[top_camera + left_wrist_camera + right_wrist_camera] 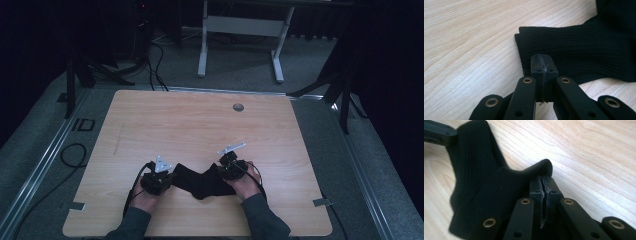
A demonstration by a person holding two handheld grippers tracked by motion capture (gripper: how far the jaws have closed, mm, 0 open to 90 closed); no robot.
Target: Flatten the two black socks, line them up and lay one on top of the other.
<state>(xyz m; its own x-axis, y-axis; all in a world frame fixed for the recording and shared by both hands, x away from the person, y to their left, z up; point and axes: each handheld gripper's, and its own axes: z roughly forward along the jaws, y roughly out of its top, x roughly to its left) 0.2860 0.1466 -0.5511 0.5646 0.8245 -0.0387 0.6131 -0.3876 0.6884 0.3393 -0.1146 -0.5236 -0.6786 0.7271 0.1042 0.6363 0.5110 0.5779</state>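
Though pinched by both tools, sock [200, 181] unobstructed.

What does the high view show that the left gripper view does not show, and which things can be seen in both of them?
High view alone: the whole wooden table with a round grommet near its far edge, the right gripper pinching the other end of the black sock, both of the person's hands, and the floor with a white desk frame behind.

Left gripper view alone: the ribbed knit of the sock's cuff, and the left gripper with its jaws pressed shut at the cuff edge.

Both: sock, tabletop, left gripper.
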